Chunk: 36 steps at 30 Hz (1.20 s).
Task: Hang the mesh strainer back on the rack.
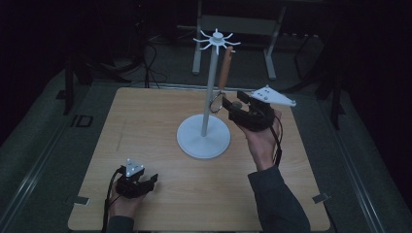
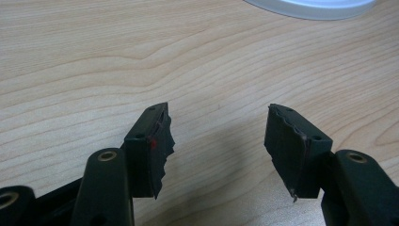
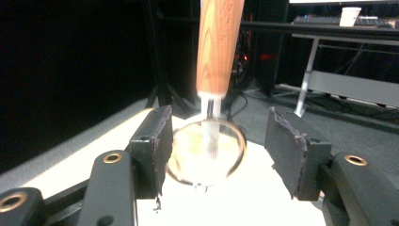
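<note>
Item: wooden-handled strainer (image 1: 224, 73) hanging on white hook stand (image 1: 210, 92), right gripper (image 1: 232, 104) at its sieve ring.

Strainer hangs handle-up from a top hook of the stand, mesh ring (image 3: 207, 151) lowest, beside the pole. Right gripper (image 3: 214, 150): jaws wide apart, either side of the ring, holding nothing; whether the left pad touches the rim cannot be told. Left gripper (image 1: 145, 183): resting low over the wooden table (image 1: 145, 131) near the front edge, well apart from the stand; jaws parted (image 2: 219, 150), empty. Risks, as judged: closing on the thin ring could twist or swing the strainer; a sideways pull could tip the unbraced stand; lifting off crookedly could snag the hook.
</note>
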Each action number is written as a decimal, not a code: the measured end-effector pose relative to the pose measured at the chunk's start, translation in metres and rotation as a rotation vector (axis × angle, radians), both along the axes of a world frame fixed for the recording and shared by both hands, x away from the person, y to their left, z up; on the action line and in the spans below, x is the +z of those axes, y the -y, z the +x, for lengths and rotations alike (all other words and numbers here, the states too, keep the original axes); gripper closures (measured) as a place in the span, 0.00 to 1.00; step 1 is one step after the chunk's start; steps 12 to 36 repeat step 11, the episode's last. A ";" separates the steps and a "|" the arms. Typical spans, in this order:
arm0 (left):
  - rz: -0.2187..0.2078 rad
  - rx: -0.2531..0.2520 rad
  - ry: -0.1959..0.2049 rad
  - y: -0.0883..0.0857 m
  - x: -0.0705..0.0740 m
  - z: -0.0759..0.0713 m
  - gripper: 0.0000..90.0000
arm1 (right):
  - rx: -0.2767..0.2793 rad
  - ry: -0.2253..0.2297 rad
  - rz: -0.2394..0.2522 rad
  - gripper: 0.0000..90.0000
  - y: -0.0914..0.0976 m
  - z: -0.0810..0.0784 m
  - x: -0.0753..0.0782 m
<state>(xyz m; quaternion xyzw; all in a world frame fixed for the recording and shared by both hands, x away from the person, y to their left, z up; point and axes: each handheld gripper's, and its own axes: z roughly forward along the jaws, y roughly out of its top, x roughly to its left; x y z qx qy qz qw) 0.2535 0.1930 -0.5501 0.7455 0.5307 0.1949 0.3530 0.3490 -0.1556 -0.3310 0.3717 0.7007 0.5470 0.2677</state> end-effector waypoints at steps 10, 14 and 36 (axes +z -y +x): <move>0.003 -0.004 0.000 0.001 0.000 0.001 0.46 | 0.002 -0.042 -0.199 0.46 -0.008 -0.008 -0.023; 0.003 -0.004 0.001 0.001 0.000 0.001 0.46 | 0.000 -0.049 -0.214 0.46 -0.008 -0.009 -0.026; 0.003 -0.004 0.001 0.001 0.000 0.001 0.46 | 0.000 -0.049 -0.214 0.46 -0.008 -0.009 -0.026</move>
